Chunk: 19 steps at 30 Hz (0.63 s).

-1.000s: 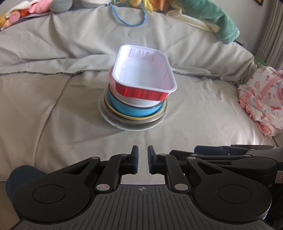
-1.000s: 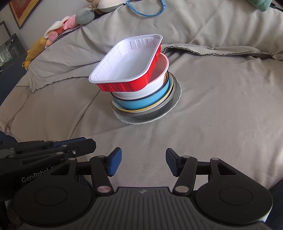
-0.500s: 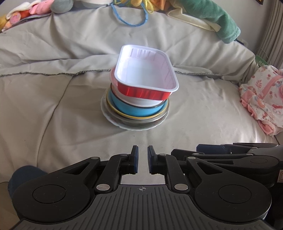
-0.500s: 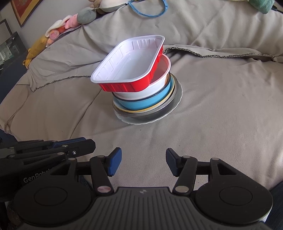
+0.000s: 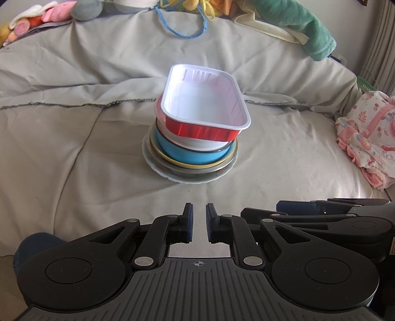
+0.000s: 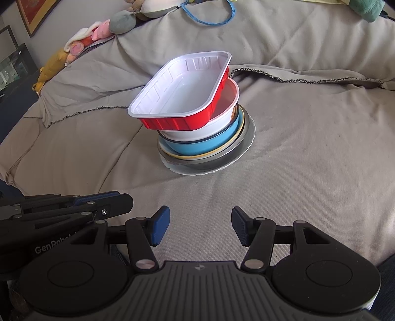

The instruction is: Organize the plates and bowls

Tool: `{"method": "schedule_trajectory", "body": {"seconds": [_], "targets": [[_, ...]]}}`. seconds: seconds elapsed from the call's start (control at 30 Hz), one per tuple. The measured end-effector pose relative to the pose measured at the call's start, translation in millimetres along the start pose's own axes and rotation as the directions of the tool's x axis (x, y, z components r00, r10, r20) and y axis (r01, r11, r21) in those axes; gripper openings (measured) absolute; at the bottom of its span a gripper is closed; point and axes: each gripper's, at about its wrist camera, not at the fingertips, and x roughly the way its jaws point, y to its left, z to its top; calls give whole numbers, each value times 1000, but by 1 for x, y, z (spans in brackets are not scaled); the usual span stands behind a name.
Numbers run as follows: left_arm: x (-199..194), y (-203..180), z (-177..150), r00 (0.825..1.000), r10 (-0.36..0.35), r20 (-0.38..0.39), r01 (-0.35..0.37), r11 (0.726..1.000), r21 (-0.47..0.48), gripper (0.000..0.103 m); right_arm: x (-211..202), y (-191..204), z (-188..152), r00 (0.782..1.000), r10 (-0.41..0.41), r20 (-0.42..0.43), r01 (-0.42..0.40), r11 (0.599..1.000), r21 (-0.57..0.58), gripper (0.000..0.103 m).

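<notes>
A stack of dishes stands in the middle of the beige bed cover [image 5: 74,148]. On top a red tray with a white inside [image 5: 205,106] sits tilted and overhangs a white bowl [image 5: 197,144]. Under that come a blue bowl [image 5: 182,153], a yellow-rimmed dish, a metal plate [image 5: 197,170] and a white plate [image 5: 154,163]. My left gripper [image 5: 199,217] hangs shut and holds nothing, well short of the stack. My right gripper [image 6: 200,222] is open with nothing between its pads, equally far from the red tray [image 6: 182,98]. Both grippers hover side by side.
A pink floral cloth [image 5: 365,138] lies at the right. A green towel [image 5: 308,32], a blue cord [image 5: 182,22] and soft toys [image 6: 98,32] lie along the far edge. A fold with a dark seam [image 6: 296,76] crosses the cover behind the stack.
</notes>
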Motion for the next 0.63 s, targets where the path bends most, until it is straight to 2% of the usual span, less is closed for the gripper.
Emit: {"method": "schedule_trajectory", "body": {"seconds": [0.27,0.53,0.63], "targets": [[1,2,1,1000,-6,-9,6,1000,-16,13,-1,0,1,1000,0,4,0,1000,-7,56],[15,9,5,998,-55,-19,54,997,-53,13,-1,-6,8,999,28,22,-28,999,-20,56],[16,22,18,999,-4,42,6,998,-62,14,1,-18,16,998,49,26,-48,999,-23,56]]}}
